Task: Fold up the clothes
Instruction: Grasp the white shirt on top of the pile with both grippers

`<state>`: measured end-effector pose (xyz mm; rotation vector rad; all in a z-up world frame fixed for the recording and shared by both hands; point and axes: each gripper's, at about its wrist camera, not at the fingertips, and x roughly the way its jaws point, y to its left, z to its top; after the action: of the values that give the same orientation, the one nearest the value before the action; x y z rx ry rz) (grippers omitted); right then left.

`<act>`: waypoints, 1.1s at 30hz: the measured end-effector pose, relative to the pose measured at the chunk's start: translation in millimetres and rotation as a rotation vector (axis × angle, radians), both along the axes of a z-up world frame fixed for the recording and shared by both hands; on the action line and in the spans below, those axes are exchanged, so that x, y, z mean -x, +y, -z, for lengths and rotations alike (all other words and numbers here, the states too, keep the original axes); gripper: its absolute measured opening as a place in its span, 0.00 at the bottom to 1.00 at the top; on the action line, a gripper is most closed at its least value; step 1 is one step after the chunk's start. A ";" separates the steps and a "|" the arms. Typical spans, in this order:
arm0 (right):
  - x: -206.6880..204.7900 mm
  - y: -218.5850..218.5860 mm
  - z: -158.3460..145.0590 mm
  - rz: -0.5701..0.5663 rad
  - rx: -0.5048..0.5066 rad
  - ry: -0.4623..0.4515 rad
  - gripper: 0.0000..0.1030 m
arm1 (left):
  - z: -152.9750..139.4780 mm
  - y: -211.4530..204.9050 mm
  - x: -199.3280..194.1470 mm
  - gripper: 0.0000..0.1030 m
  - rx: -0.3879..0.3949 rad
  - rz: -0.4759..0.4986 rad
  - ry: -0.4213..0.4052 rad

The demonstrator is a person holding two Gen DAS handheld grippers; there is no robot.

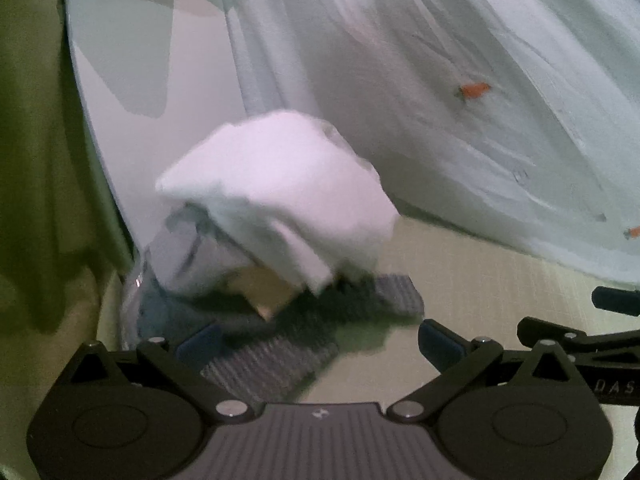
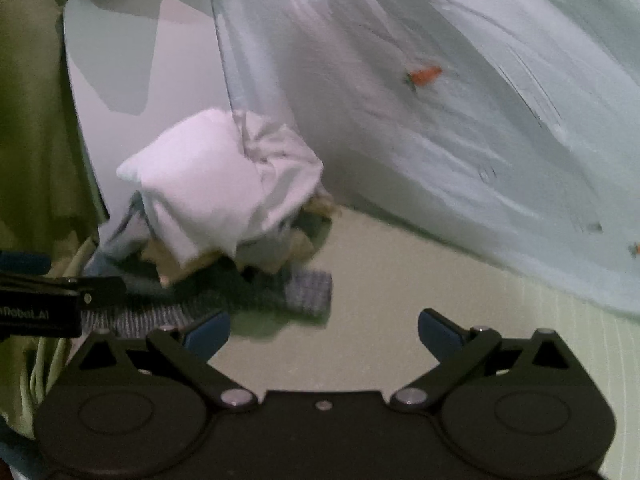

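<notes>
My two wrist cameras sit low and side by side, each looking forward over its own spread blue pads across the pale green surface. Both face the heap of clothes at close range, with the light carrot-print sheet behind. Each view catches the other tool at its edge.

A: What do the tools look like?
B: Left gripper: black linkage arms, blue fingertip pads, silver pivot screws, ribbed grey plate behind them. Right gripper: the same black build, two round discs behind its blue pads.
</notes>
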<state>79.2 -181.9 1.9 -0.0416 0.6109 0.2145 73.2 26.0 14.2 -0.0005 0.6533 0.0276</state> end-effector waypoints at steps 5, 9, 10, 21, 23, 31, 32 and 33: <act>-54.4 18.7 -19.4 -0.025 0.003 -0.047 0.99 | -14.6 21.5 -52.5 1.00 0.016 -0.028 -0.021; -103.3 35.0 -23.9 -0.045 -0.009 -0.043 0.99 | -18.8 47.3 -99.2 0.99 0.037 -0.069 -0.001; -115.9 39.0 -23.0 -0.049 -0.008 -0.039 0.99 | -18.4 56.1 -111.1 0.99 0.046 -0.087 0.008; -261.2 58.8 1.6 -0.043 -0.113 0.053 0.95 | 0.9 125.2 -200.3 0.93 0.254 -0.142 0.073; -284.5 60.7 14.3 -0.052 -0.151 0.086 0.93 | 3.9 127.1 -203.1 0.89 0.288 -0.133 0.071; -341.9 61.5 76.4 -0.041 -0.331 0.252 0.82 | 14.5 135.8 -203.0 0.52 0.488 -0.103 0.058; -339.9 59.1 78.8 -0.054 -0.379 0.258 0.75 | 12.8 133.2 -201.9 0.40 0.491 -0.096 0.051; -338.0 56.6 81.2 -0.067 -0.427 0.264 0.55 | 10.7 130.4 -200.9 0.35 0.490 -0.090 0.042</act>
<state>417.2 -125.2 -79.3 0.3837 0.8159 0.4156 274.1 156.4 3.5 -0.5031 0.6882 -0.0461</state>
